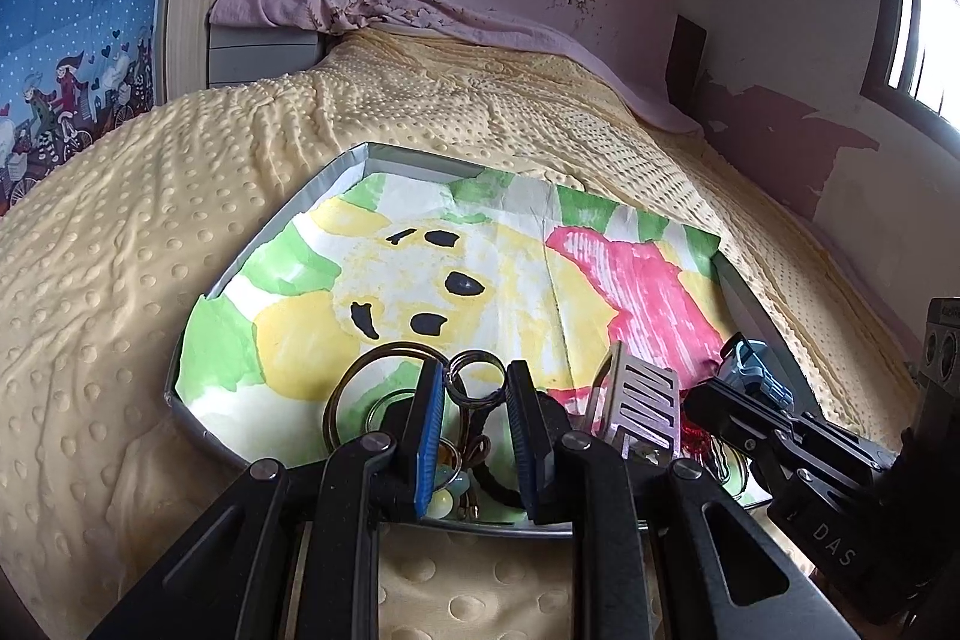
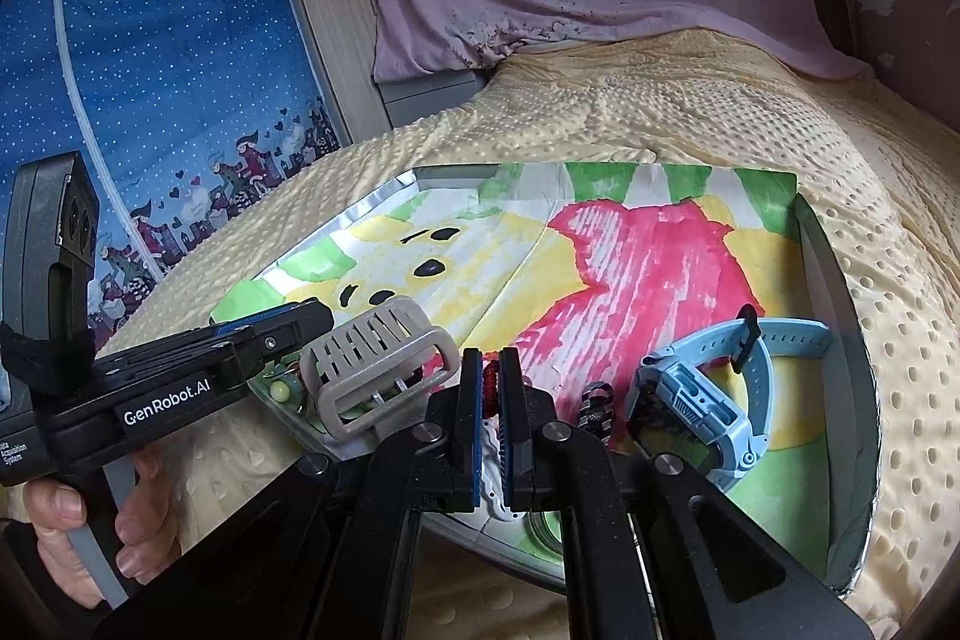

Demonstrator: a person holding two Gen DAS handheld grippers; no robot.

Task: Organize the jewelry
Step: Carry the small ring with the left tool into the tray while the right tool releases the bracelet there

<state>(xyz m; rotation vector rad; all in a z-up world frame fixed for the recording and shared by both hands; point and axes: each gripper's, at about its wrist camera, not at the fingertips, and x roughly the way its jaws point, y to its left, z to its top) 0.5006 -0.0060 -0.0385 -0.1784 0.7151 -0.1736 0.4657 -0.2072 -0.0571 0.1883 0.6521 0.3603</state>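
Jewelry lies bunched at the near edge of the tray (image 2: 840, 292) — sorting has only begun. Left gripper (image 1: 474, 400) hangs a little apart over the small key ring (image 1: 477, 370). Right gripper (image 2: 491, 388), pinched together, hovers by red beads (image 2: 491, 379). Beyond sits the blue watch (image 2: 708, 394) — next, I think, spreading pieces onto bare paper.

Red beads (image 2: 491, 381) mostly behind tongs (image 2: 492, 370)
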